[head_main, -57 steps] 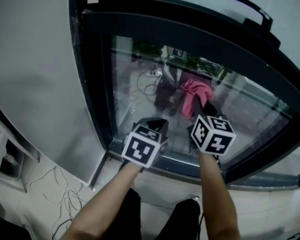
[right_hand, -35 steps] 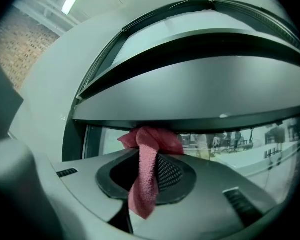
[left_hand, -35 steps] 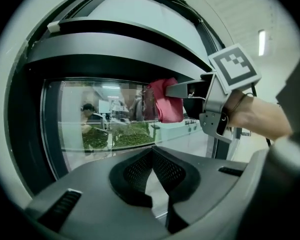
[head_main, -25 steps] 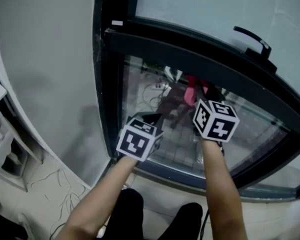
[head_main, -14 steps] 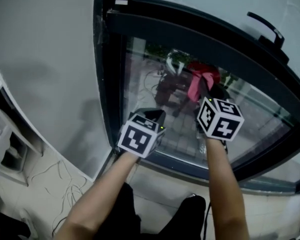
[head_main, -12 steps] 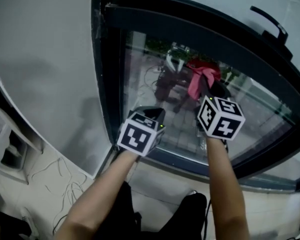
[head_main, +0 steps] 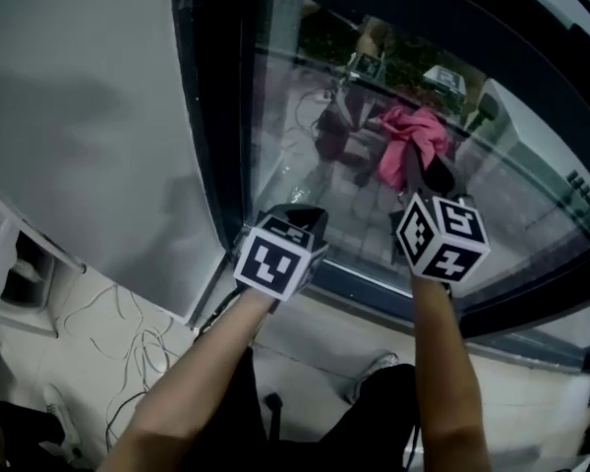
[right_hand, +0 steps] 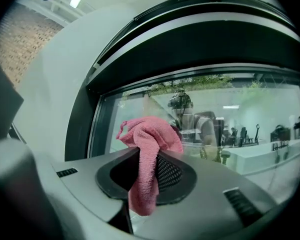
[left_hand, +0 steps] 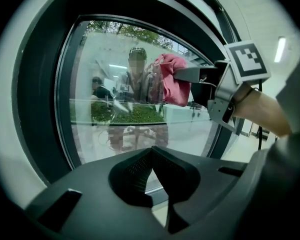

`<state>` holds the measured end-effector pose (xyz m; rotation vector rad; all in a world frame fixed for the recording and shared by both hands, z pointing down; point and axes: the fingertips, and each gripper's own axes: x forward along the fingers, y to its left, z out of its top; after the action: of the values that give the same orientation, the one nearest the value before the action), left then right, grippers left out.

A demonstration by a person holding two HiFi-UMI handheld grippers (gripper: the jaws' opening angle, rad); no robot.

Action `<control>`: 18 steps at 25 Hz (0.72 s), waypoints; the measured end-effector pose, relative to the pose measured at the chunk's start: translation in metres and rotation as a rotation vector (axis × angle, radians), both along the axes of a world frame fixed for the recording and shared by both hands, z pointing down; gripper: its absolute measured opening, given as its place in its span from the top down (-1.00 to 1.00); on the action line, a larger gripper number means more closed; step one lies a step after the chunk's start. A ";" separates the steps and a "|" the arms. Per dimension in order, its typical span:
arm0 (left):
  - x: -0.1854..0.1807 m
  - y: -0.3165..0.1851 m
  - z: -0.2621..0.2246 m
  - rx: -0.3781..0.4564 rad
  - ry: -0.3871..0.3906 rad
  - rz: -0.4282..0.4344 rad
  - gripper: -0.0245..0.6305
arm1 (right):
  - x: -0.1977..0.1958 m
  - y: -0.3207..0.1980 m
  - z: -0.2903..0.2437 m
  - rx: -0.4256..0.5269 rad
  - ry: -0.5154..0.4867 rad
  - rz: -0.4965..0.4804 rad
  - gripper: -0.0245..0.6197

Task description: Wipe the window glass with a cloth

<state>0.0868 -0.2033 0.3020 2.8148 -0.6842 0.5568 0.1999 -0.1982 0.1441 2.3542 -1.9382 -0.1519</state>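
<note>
Our right tongs (right_hand: 149, 160) are clamped on the pink cloth (right_hand: 151, 134), bunched end forward so fabric, not plastic, meets the window glass (right_hand: 240, 119). We judge the cloth is touching it. Left tongs (left_hand: 151, 153) are closed and empty, held low by the frame (left_hand: 40, 109), clear of the wipe path.

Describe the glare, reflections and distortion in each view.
Head view: dim overall, and the window glass carries faint reflections beside the pink cloth. Left gripper view: heavy fisheye, dark corners, reflections across the glass. Right gripper view: the frame bows, the cloth is sharp, room reflections overlay the glass.
</note>
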 end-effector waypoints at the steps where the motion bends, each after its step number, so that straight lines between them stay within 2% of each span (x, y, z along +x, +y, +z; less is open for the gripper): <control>1: 0.001 0.001 0.005 -0.007 -0.004 0.001 0.92 | 0.000 0.000 0.005 -0.002 -0.005 -0.002 0.70; 18: -0.007 0.008 0.090 -0.119 -0.088 -0.003 0.92 | -0.002 -0.002 0.118 -0.133 -0.078 -0.014 0.70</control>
<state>0.0802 -0.1949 0.3916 2.6922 -0.6480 0.7011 0.1974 -0.2005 0.2622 2.2939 -1.9340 0.0671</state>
